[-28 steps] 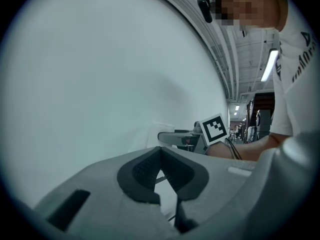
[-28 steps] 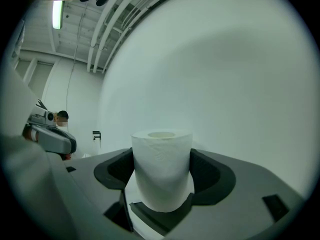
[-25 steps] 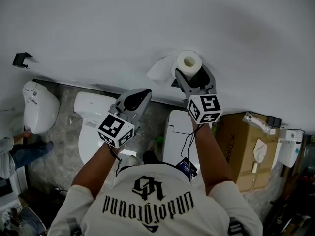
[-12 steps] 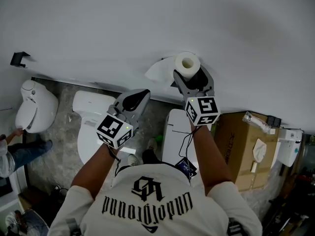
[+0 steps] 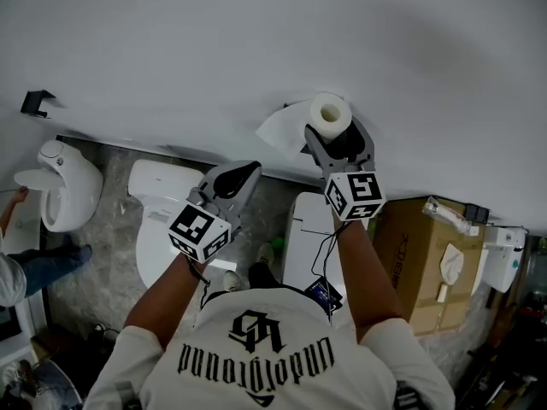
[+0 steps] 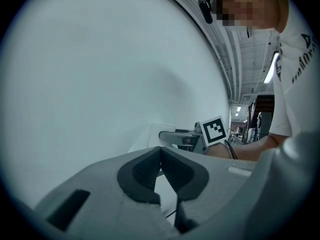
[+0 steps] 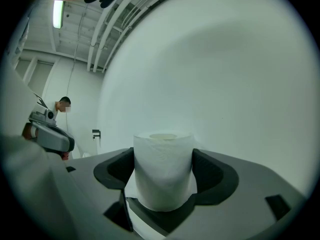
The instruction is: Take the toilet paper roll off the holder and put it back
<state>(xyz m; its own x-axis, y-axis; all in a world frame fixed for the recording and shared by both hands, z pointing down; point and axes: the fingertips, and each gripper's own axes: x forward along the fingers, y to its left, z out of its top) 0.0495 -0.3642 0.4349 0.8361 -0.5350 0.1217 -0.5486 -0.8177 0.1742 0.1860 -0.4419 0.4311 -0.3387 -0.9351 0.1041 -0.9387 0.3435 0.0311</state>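
The white toilet paper roll (image 5: pixel 329 113) stands upright between the jaws of my right gripper (image 5: pixel 335 133), which is shut on it close to the white wall. A loose sheet (image 5: pixel 280 130) trails off the roll to the left. In the right gripper view the roll (image 7: pixel 163 170) fills the gap between the two dark pads (image 7: pixel 212 173). My left gripper (image 5: pixel 243 172) hangs lower and to the left, shut with nothing in it; its pads (image 6: pixel 144 173) meet at the tips. A small black wall bracket (image 5: pixel 35 102) sits far to the left. No holder shows behind the roll.
Below the wall stand a white toilet (image 5: pixel 65 183) at the left and two more (image 5: pixel 161 213) (image 5: pixel 306 227) under my arms. A cardboard box (image 5: pixel 417 256) is at the right. A person (image 5: pixel 12 267) bends at the far left edge.
The right gripper and the roll have drifted only slightly, down and right. The left gripper has dropped a little. The person at the far left has shifted.
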